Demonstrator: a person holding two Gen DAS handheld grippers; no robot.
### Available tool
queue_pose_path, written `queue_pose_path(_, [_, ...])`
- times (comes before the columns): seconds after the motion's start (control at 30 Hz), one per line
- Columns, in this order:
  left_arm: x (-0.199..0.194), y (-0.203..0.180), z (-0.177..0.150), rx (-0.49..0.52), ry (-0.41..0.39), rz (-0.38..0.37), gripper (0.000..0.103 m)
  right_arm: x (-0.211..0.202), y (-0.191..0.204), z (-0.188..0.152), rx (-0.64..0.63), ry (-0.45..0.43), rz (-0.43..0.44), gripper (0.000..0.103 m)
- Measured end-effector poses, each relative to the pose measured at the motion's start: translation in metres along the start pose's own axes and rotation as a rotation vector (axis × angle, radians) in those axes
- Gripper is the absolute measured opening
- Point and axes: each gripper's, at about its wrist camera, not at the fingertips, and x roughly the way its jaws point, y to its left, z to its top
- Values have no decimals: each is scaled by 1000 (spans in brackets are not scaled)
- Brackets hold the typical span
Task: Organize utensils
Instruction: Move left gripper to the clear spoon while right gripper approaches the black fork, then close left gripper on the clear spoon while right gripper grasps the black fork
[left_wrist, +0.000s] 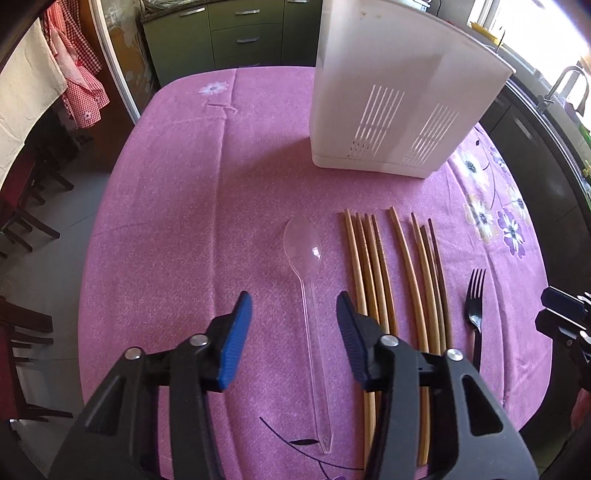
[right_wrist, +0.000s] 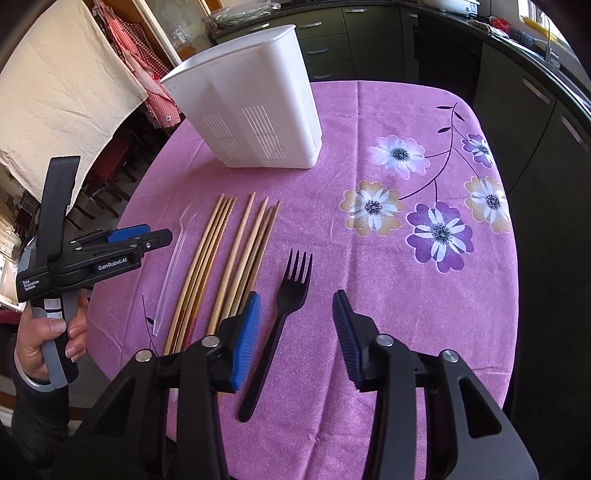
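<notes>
A clear plastic spoon (left_wrist: 303, 240) lies on the pink tablecloth (left_wrist: 177, 221), its handle running between the open fingers of my left gripper (left_wrist: 293, 299), which hovers above it without touching. Several wooden chopsticks (left_wrist: 369, 266) lie to its right, then a black plastic fork (left_wrist: 475, 306). In the right wrist view my right gripper (right_wrist: 296, 295) is open above the fork (right_wrist: 291, 291), whose handle passes between the fingers untouched. The chopsticks (right_wrist: 221, 251) and spoon (right_wrist: 173, 258) lie to its left. A white slotted utensil holder (left_wrist: 399, 103) (right_wrist: 255, 110) stands upright behind them.
A hand (right_wrist: 48, 332) holds the left gripper (right_wrist: 147, 236) over the table's left edge. Dark chairs (left_wrist: 22, 206) stand left of the table. Green cabinets (left_wrist: 240, 33) are behind it and a dark counter with a tap (left_wrist: 569, 81) is on the right. Flower-printed cloth (right_wrist: 439, 229) lies right of the fork.
</notes>
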Motion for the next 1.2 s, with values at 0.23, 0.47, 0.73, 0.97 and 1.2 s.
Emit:
queue_pose_path(0.23, [22, -5, 7, -7, 58, 3, 25, 3, 1, -2, -6, 20, -19, 33])
queue_pose_path(0.47, [30, -13, 12, 14, 77, 35, 19, 3, -3, -1, -4, 19, -29, 32])
queue_pose_path(0.73, [31, -16, 14, 24, 87, 39, 9, 6, -4, -2, 5, 37, -32, 32])
queue_pose_path(0.97, [4, -2, 15, 16, 13, 35, 8, 26, 14, -5, -5, 136, -30, 31])
queue_pose_path(1.2, [-28, 6, 7, 24, -72, 15, 8, 55, 35, -2, -9, 244, -106, 24])
